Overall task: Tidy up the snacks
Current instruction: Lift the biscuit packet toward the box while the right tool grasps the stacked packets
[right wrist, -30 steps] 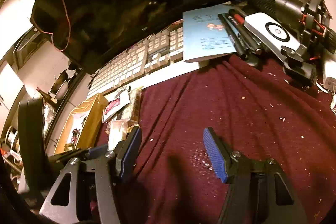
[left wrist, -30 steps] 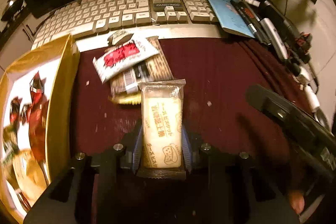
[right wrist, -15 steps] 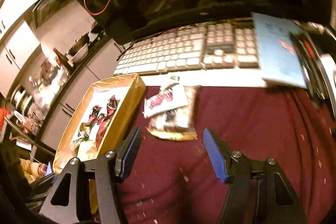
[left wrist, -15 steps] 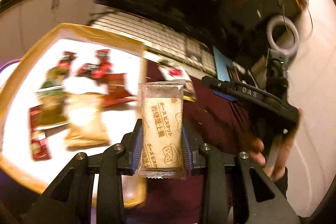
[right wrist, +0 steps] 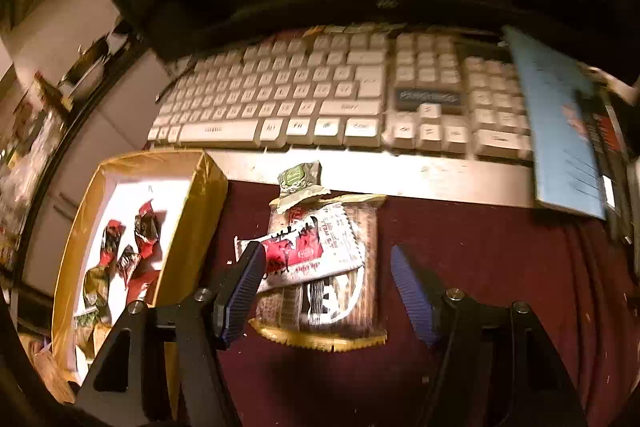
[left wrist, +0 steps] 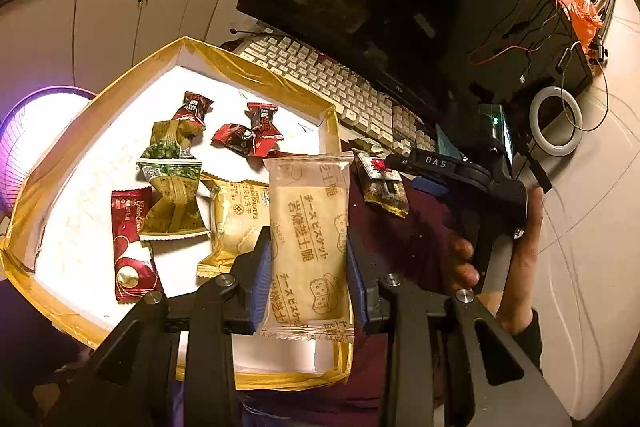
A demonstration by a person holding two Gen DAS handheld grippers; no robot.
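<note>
Several snacks already lie in the box (left wrist: pixel 100 99); I judge the job past halfway. My left gripper (left wrist: pixel 307 259) clamps the biscuit pack (left wrist: pixel 308 235) upright over the box's near right corner, not yet released. Three packs (right wrist: pixel 320 267) remain piled on the cloth (right wrist: pixel 500 267), between my right gripper's (right wrist: pixel 326 291) spread jaws, not touched.

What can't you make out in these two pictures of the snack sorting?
- Left wrist view: the near right corner of the gold box is covered by the cheese biscuit pack in the left tool.
- Right wrist view: the brown snack bar is partly covered by the red and white packet; its label is blurred.
- Right wrist view: the blue booklet print is blurred.
- Right wrist view: the right tool has open jaws.
</note>
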